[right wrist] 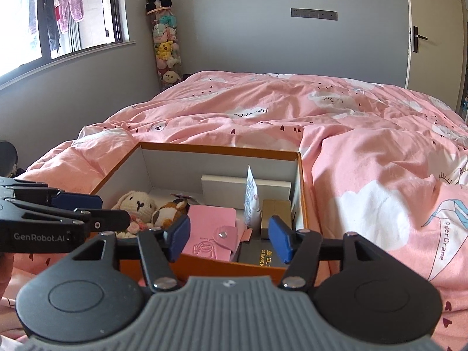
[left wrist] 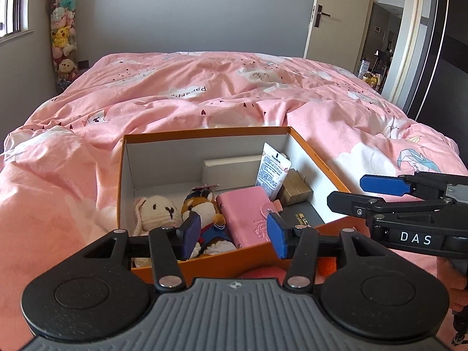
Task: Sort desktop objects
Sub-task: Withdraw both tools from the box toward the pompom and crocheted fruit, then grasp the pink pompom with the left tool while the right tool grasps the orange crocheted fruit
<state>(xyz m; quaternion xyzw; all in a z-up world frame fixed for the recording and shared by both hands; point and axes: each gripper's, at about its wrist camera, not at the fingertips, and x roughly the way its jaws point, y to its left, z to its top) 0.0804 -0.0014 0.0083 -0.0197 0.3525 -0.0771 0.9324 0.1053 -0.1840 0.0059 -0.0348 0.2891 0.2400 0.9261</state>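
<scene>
An orange box [left wrist: 204, 131] [right wrist: 219, 148] with white inner walls stands on the pink bed. In it lie a cream bunny plush [left wrist: 159, 209] [right wrist: 137, 203], a fox plush [left wrist: 204, 204] [right wrist: 169, 212], a pink snap wallet [left wrist: 248, 219] [right wrist: 209, 232], a white tube [left wrist: 273, 171] [right wrist: 251, 201], gold boxes [left wrist: 295, 191] [right wrist: 278, 209], a black book [left wrist: 304, 216] [right wrist: 259, 256] and a white box [left wrist: 234, 165] [right wrist: 222, 185]. My left gripper [left wrist: 234, 235] [right wrist: 114, 211] hovers open over the box's near left part. My right gripper [right wrist: 230, 238] [left wrist: 346, 190] is open over the near right corner. Neither holds anything.
Rumpled pink bedding [left wrist: 204, 87] surrounds the box. A red soft item [left wrist: 263, 273] and an orange one [left wrist: 327, 264] lie just in front of the box's near wall. A tall plush-toy column [right wrist: 165, 46] stands in the far corner; a door [left wrist: 330, 14] is at the back right.
</scene>
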